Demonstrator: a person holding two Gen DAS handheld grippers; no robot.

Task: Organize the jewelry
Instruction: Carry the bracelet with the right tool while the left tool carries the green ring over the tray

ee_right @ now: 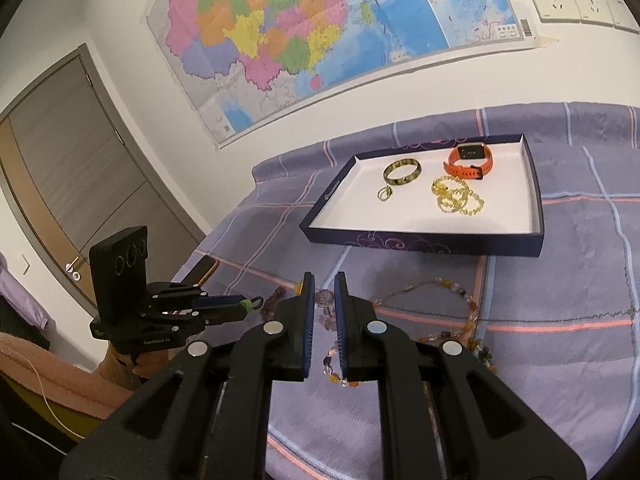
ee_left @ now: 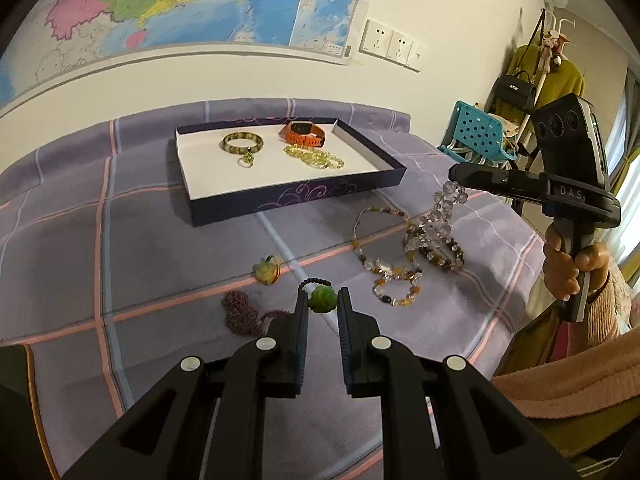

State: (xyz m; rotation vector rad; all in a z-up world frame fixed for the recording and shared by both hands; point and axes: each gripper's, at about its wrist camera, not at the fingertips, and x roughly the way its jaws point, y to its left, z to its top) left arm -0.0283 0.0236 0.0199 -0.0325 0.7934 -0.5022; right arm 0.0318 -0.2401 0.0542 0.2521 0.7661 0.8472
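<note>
A dark box tray (ee_left: 280, 196) (ee_right: 424, 240) holds a green bangle (ee_left: 243, 142) (ee_right: 402, 172), a small ring (ee_left: 246, 159), an orange watch (ee_left: 303, 134) (ee_right: 468, 162) and a yellow bead bracelet (ee_left: 316, 156) (ee_right: 456, 196). My left gripper (ee_left: 323, 300) (ee_right: 250, 304) is shut on a green pendant (ee_left: 322, 298) with a black bead loop. My right gripper (ee_right: 324, 300) (ee_left: 454, 174) is shut on a clear crystal bead strand (ee_left: 438, 216) (ee_right: 326, 300) and lifts it off the bed. A mixed-stone necklace (ee_left: 384, 264) (ee_right: 460, 320) lies beneath.
A yellow-green pendant (ee_left: 267, 270) and a maroon cord tassel (ee_left: 240, 312) lie on the purple plaid bedsheet (ee_left: 140, 240). A map and sockets are on the wall. A blue chair (ee_left: 478, 130) stands at the right. A phone (ee_right: 206, 268) lies at the bed's left edge.
</note>
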